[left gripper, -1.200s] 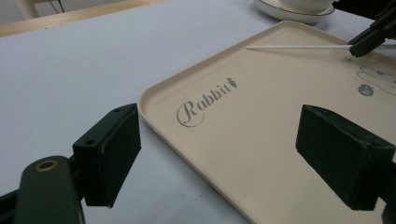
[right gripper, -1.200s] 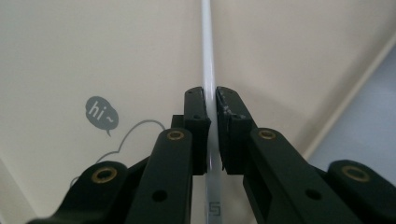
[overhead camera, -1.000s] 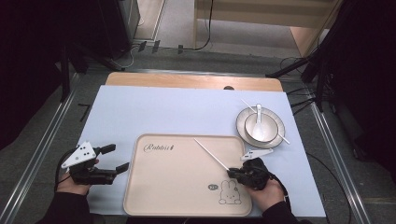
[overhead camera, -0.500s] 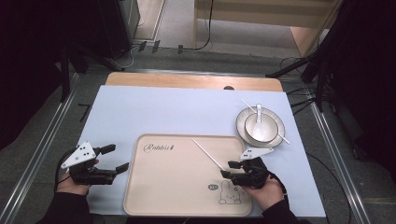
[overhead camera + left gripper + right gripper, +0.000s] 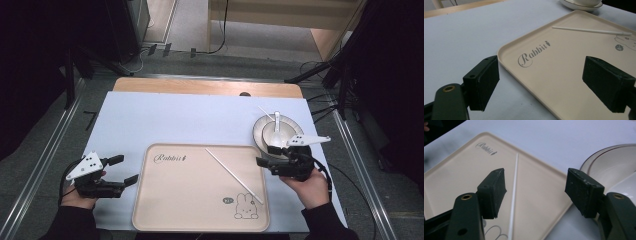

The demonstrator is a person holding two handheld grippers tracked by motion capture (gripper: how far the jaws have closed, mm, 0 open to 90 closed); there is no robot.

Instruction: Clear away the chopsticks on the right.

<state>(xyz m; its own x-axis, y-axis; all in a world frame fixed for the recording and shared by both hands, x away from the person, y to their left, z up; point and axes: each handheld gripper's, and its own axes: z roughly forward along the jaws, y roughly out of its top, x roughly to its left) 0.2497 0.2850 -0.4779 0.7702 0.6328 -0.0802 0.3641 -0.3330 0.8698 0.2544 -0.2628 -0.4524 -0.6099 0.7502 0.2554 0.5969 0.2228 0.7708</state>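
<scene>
A beige tray (image 5: 200,200) printed "Rabbit" lies at the table's near middle. A white chopstick (image 5: 234,176) lies slantwise on its right half, free of both grippers. My right gripper (image 5: 266,155) is open just off the tray's right rim, between the tray and a plate (image 5: 260,131) that holds a bowl (image 5: 280,134) and a white spoon (image 5: 276,122). In the right gripper view the open right gripper (image 5: 537,191) frames the tray's edge, with the chopstick (image 5: 513,195) near the left pad. My left gripper (image 5: 125,169) is open beside the tray's left rim, and in its own view the left gripper (image 5: 544,82) straddles the rim (image 5: 506,60).
A second white chopstick (image 5: 265,113) rests across the plate's far edge. The pale blue mat (image 5: 190,120) covers the table, with a wooden strip (image 5: 205,87) behind it. Dark stands and cables flank the table.
My right gripper has moved away from the chopstick's near end, back and to the right toward the plate. The chopstick now lies flat on the tray. The left gripper has stayed put.
</scene>
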